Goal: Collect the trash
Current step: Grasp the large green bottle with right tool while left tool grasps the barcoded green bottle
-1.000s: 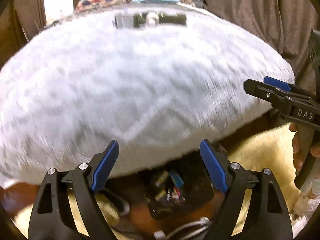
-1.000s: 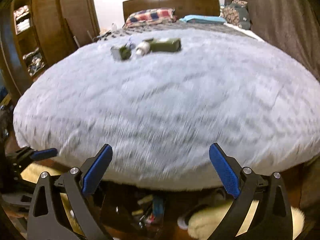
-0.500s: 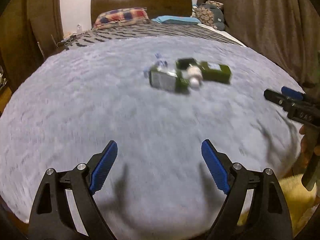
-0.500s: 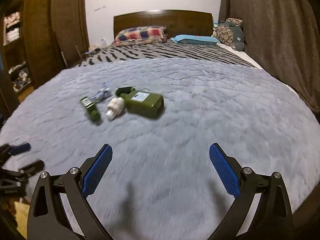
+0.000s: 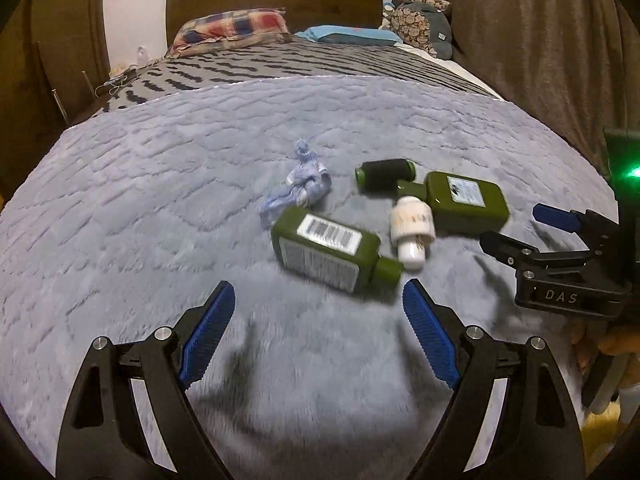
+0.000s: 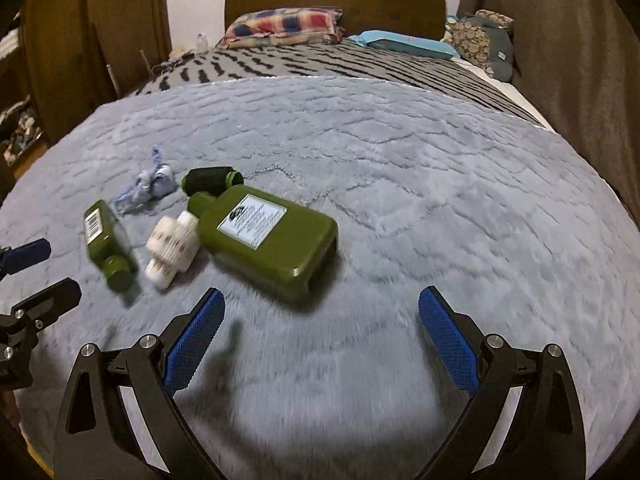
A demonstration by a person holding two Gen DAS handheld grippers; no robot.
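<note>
left tongs (image 5: pixel 316 308) agape, right tongs (image 6: pixel 322 312) agape

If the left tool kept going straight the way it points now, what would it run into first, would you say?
Most likely the green bottle with the barcode, which lies just ahead between the open left tool fingers' line; depth is hard to judge, so it might meet the grey blanket first.

My left gripper (image 5: pixel 316 312) and right gripper (image 6: pixel 320 320) are black frames with silver screws, ribbed blue pads and "DAS" lettering.
</note>
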